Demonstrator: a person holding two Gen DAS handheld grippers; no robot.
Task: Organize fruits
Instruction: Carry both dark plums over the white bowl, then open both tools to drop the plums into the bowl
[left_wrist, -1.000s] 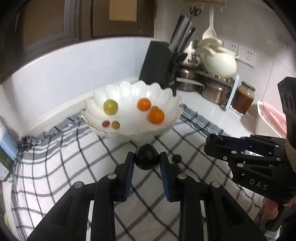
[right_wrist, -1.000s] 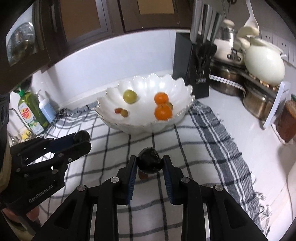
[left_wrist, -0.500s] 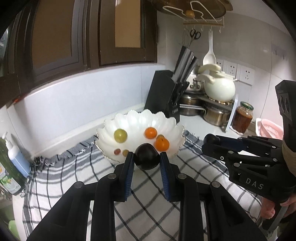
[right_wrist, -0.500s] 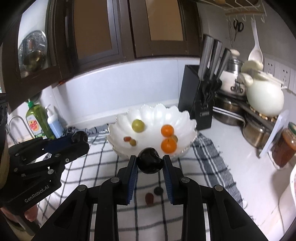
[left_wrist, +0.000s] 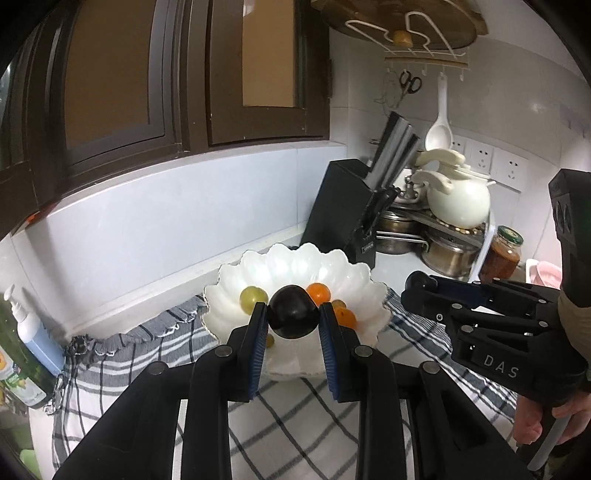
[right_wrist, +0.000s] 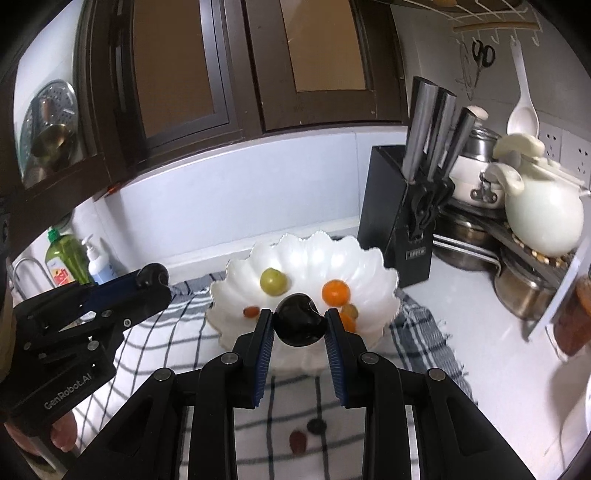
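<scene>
Left gripper (left_wrist: 293, 320): fingers closed on glossy, smooth dark round plum (left_wrist: 293, 312), lower centre.

Right gripper (right_wrist: 300, 325): fingers closed on second shiny dark fruit (right_wrist: 299, 325).

Both have risen off the checked woven cloth (right_wrist: 417, 332) within the last second; delivery likely imminent.

Small dark fruits (right_wrist: 308, 432) remain on the cloth-covered surface.

Scalloped white glazed bowl (right_wrist: 310, 251), centre, holds green and orange fruit.

The white bowl (right_wrist: 373, 266) lies open from above; the knife block (right_wrist: 400, 218) crowds its right rim.
</scene>
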